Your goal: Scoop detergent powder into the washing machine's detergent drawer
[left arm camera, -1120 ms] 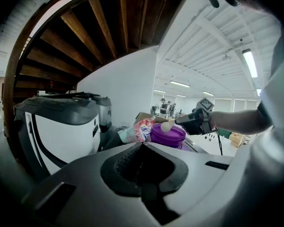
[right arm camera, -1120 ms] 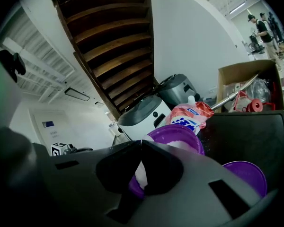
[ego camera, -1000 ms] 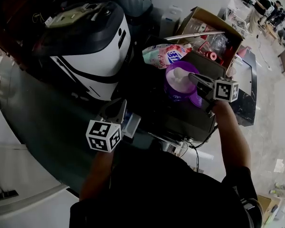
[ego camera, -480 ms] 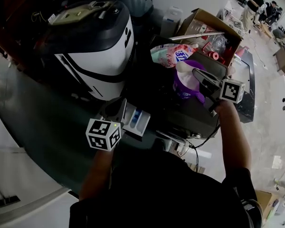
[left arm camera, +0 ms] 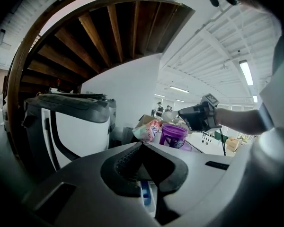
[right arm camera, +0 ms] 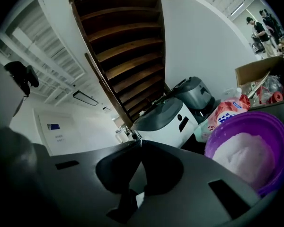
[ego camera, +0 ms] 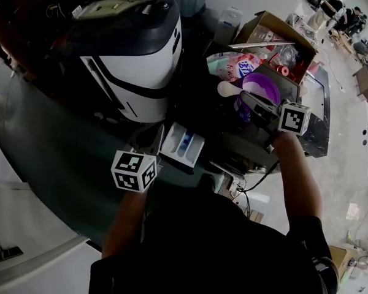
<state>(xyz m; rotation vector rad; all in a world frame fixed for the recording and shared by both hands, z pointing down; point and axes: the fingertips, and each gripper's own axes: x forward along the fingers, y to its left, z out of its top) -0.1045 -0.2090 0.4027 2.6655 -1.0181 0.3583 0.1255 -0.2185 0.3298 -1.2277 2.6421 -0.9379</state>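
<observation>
The washing machine (ego camera: 138,66) is white with a dark lid. Its white and blue detergent drawer (ego camera: 183,146) stands pulled out. My left gripper (ego camera: 153,141) is shut just left of the drawer, whose blue and white inside (left arm camera: 146,195) shows through the gap behind its closed tips. My right gripper (ego camera: 250,101) is shut on a white scoop (ego camera: 226,89), which hangs just left of the purple powder tub (ego camera: 264,87). In the right gripper view the tub (right arm camera: 248,157) holds white powder, and only a bit of the scoop handle (right arm camera: 135,200) shows between the jaws.
A pink detergent bag (ego camera: 236,65) lies behind the tub, and an open cardboard box (ego camera: 276,38) of odds and ends stands beyond it. A dark cabinet top (ego camera: 245,146) carries the tub. People stand far off at the top right.
The scoop has come up out of the purple tub and moved left past its rim. The drawer shows further out beside my left gripper. My head view has shifted.
</observation>
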